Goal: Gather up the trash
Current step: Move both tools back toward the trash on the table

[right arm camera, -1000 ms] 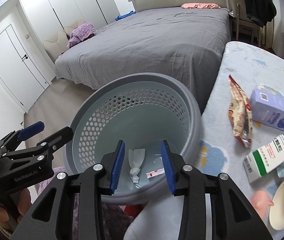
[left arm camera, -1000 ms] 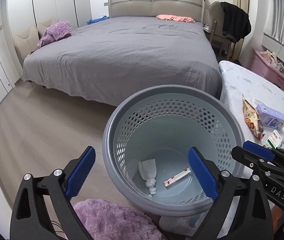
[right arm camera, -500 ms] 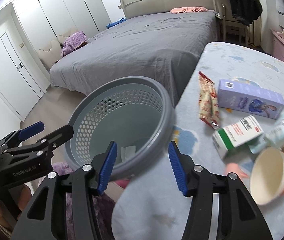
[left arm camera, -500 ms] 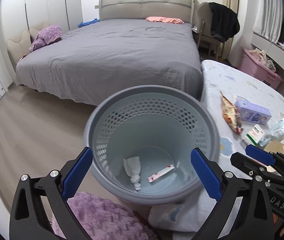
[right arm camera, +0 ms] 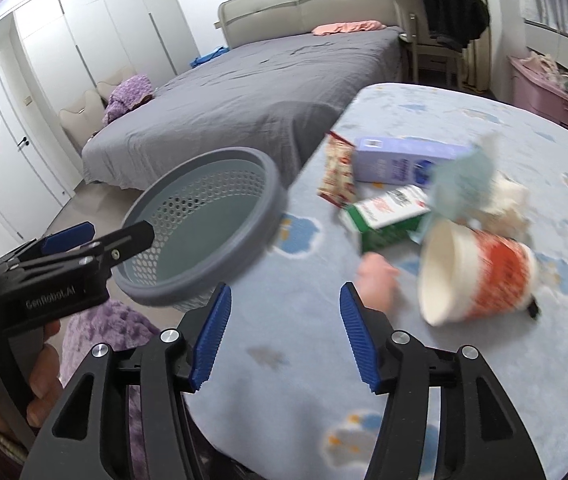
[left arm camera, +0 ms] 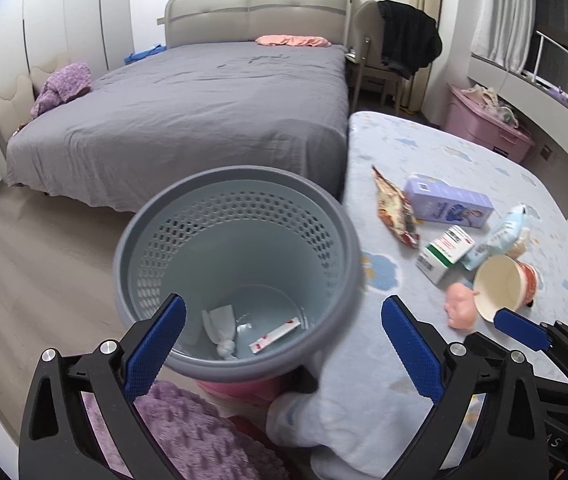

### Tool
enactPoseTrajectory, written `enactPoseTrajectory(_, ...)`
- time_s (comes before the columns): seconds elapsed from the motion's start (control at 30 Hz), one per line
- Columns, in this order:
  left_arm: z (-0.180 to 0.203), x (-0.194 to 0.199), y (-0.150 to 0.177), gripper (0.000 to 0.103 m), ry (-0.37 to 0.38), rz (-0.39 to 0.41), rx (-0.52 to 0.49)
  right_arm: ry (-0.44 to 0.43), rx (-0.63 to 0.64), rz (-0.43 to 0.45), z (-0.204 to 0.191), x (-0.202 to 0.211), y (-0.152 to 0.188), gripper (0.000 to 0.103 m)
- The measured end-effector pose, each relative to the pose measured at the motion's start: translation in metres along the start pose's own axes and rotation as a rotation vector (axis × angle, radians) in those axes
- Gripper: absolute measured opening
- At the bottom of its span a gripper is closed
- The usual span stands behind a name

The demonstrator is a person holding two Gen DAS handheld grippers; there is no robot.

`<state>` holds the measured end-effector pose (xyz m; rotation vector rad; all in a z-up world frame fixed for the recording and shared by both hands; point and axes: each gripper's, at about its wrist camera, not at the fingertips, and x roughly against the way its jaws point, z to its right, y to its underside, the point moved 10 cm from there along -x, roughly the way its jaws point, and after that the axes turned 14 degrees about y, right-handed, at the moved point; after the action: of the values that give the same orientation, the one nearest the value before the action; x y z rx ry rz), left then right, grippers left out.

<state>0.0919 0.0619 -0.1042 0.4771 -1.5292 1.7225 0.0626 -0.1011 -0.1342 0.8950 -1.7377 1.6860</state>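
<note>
Right wrist view, blurred paper cup point(right arm camera: 479, 276) on its side among cartons on table point(right arm camera: 463, 380), beside grey bin point(right arm camera: 204, 232), right gripper point(right arm camera: 282, 334) tilted down, jaws just opening, empty, left gripper point(left arm camera: 284, 344) wide, empty.

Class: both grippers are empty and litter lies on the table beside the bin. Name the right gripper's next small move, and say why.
Probably ease the right gripper toward the tipped paper cup. Its jaws have just been opening and hold nothing, and the cup lies nearest on the table, beside the bin.
</note>
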Motion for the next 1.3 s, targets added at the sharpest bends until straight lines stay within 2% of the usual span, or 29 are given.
enactPoseTrajectory(0.27,0.034,-0.006,0.012,0.096,0.011,-0.006,-0.033,0.074,-0.085,-0.002,0.063,0.012,0.022,0.055)
enactPoseTrajectory(0.63,0.064,-0.021,0.028,0.096,0.013,-0.042,-0.060,0.122,-0.146,-0.002,0.121,0.005,0.029,0.067)
enactPoseTrajectory(0.87,0.071,-0.028,0.032,0.096,0.007,-0.062,-0.069,0.103,-0.174,0.011,0.133,-0.004,0.022,0.076)
enactPoseTrajectory(1.07,0.071,-0.033,0.034,0.096,0.001,-0.074,-0.068,0.091,-0.163,0.012,0.129,-0.013,0.012,0.077)
enactPoseTrajectory(1.2,0.071,-0.034,0.033,0.096,0.001,-0.074,-0.065,0.049,-0.169,0.013,0.123,-0.015,0.006,0.079)
enactPoseTrajectory(1.3,0.070,-0.036,0.033,0.096,0.000,-0.077,-0.064,0.063,-0.157,0.017,0.121,-0.018,0.001,0.079)
